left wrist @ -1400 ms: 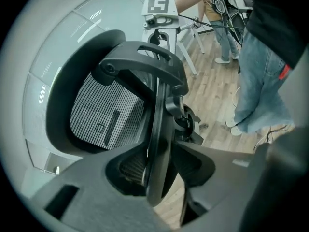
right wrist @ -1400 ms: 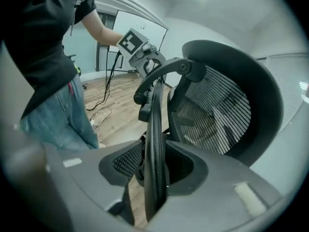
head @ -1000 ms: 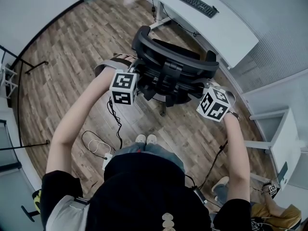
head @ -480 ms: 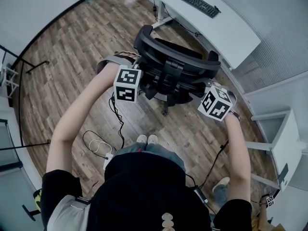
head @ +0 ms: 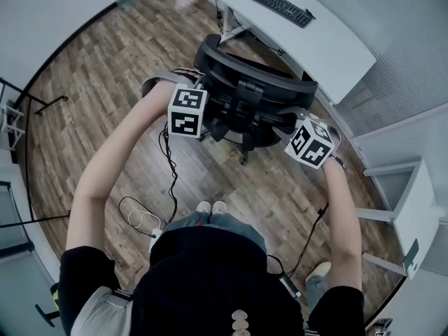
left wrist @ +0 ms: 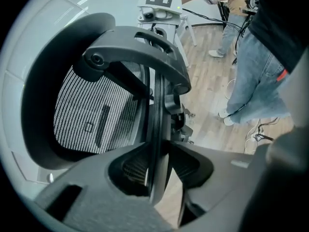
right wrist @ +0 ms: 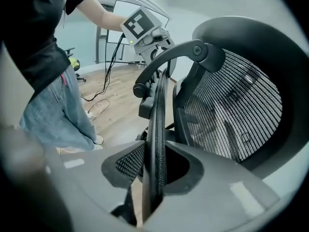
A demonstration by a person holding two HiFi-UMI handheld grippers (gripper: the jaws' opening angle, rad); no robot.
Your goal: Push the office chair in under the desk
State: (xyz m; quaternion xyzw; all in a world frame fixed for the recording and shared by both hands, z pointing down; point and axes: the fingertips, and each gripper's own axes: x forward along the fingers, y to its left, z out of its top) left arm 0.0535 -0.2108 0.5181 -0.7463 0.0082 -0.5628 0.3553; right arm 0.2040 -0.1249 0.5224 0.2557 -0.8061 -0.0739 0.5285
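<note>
The black mesh office chair [head: 252, 82] stands on the wood floor with its back to me, a short way from the white desk [head: 329, 40] that carries a keyboard [head: 274, 4]. My left gripper [head: 203, 103] is at the left edge of the backrest and my right gripper [head: 291, 123] at the right edge. In the left gripper view the thin backrest rim [left wrist: 157, 110] runs between the closing jaws of my left gripper [left wrist: 157, 178], with dark gaps beside it. In the right gripper view the mesh rim [right wrist: 159, 110] likewise sits between the closing jaws of my right gripper [right wrist: 154, 178].
Cables and a power strip [head: 147, 222] lie on the floor by my feet [head: 211, 207]. Stand legs [head: 31, 96] reach in at the left. A white side table [head: 409, 201] stands at the right, past the end of the desk.
Both grippers have crept forward onto the backrest edges. The chair and desk sit slightly higher in the head view.
</note>
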